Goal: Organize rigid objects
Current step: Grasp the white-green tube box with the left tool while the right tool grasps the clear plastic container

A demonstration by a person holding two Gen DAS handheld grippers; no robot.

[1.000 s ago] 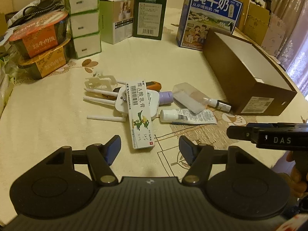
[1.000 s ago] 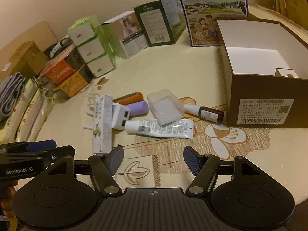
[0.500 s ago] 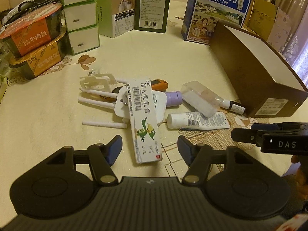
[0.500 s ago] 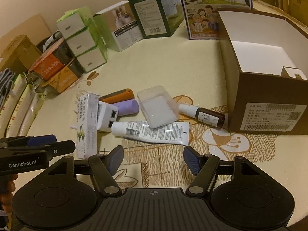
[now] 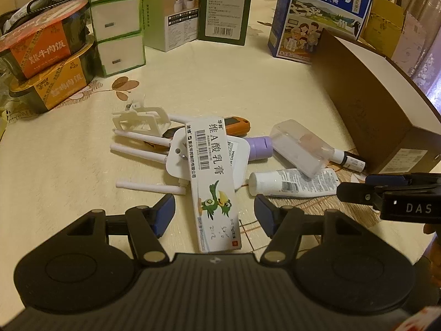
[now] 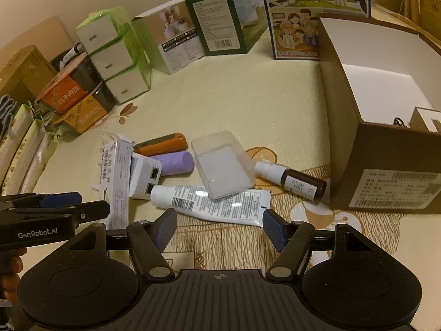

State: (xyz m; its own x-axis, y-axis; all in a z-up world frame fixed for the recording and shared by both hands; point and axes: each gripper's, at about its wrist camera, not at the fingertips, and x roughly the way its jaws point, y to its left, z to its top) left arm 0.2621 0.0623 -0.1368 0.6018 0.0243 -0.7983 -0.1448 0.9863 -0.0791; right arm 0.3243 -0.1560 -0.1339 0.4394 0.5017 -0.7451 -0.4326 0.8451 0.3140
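Note:
A pile of small items lies mid-table. A long white ointment carton [image 5: 212,182] with a green bird lies on a white router [image 5: 182,154]; its near end sits between the fingers of my open left gripper [image 5: 214,215]. A white tube [image 6: 212,202], a clear plastic case [image 6: 223,167], a brown spray bottle [image 6: 297,179], a purple cylinder [image 6: 176,162] and an orange tool [image 6: 162,144] lie just ahead of my open, empty right gripper [image 6: 219,230]. A brown open cardboard box [image 6: 386,154] stands at the right with a small white box inside.
Stacked food bowls [image 5: 46,63], green tissue boxes [image 5: 117,22], product cartons [image 5: 226,8] and a blue milk carton [image 5: 322,19] line the back of the table. Snack packets [image 6: 22,149] lie at the far left. The cloth is cream with leaf prints.
Both grippers have moved forward toward the pile. The ointment carton's near end now lies between my left fingers. Both stay open.

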